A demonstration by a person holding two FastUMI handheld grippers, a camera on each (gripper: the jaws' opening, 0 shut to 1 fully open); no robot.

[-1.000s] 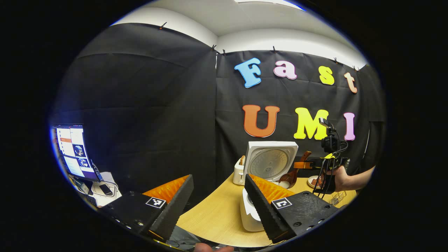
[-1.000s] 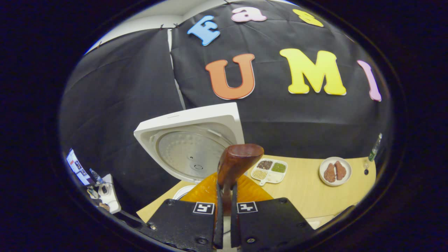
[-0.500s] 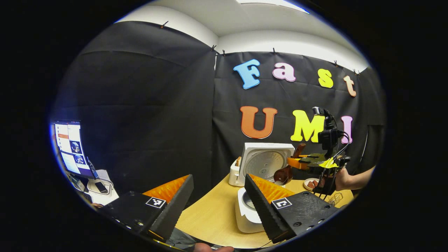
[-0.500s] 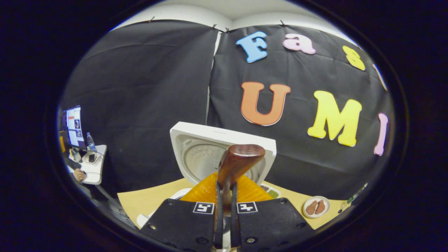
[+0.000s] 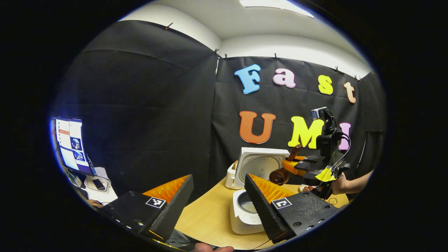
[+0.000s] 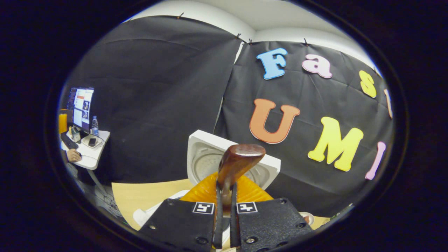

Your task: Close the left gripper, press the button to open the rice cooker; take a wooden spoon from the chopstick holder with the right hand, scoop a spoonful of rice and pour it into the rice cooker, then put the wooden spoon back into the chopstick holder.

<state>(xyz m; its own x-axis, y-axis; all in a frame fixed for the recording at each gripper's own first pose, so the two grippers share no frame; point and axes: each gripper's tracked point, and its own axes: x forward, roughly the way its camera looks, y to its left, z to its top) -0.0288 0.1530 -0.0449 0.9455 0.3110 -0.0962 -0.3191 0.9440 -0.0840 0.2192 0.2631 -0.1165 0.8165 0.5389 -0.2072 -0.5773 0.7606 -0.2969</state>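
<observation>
While right claw point(image 6: 224, 210) grips wooden spoon point(image 6: 238, 162), toaster point(image 5: 230, 176) behind cooker point(image 5: 245, 215).

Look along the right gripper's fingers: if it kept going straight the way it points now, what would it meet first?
Probably the raised lid of the open rice cooker. The right gripper holds the wooden spoon, whose bowl sits just before that lid; the gap between them is hard to judge.

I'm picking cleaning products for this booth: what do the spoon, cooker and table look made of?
Spoon: dark wood with a glossy finish; reddish-brown with a sheen.
Cooker: likely white plastic, smooth and matte; its raised lid's inner plate looks like dull metal.
Table: pale wood or wood-look laminate, faint grain showing.
</observation>
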